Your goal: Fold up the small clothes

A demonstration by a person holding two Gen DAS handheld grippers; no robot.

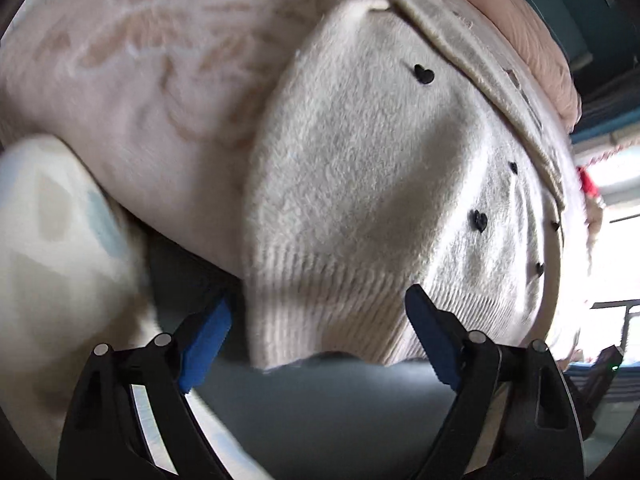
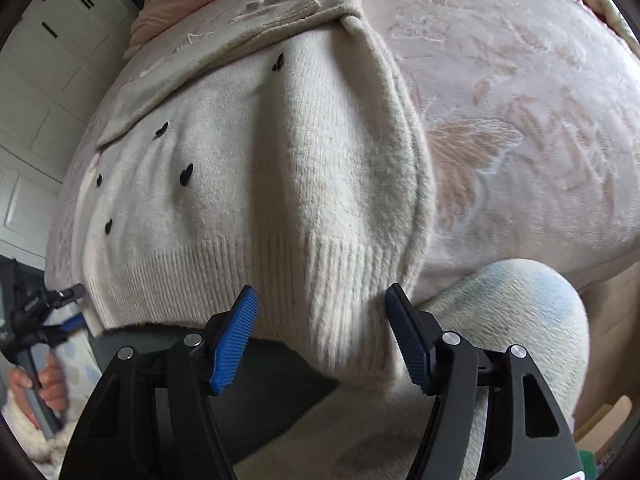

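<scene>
A small cream knit sweater (image 1: 360, 184) with black heart buttons lies on a pale pink embossed blanket, its ribbed hem hanging over the near edge. It also shows in the right wrist view (image 2: 256, 184), with one side folded inward as a raised ridge. My left gripper (image 1: 320, 320) is open, its blue pads on either side of the hem's corner. My right gripper (image 2: 322, 308) is open, its pads straddling the hanging hem at the fold. Neither gripper holds the cloth.
The pink blanket (image 2: 520, 100) covers the bed. A fleecy pale knee or leg (image 2: 520, 320) sits by the bed edge on the right. The left gripper and the hand holding it (image 2: 36, 344) show at the far left. White cabinet doors (image 2: 48, 72) stand behind.
</scene>
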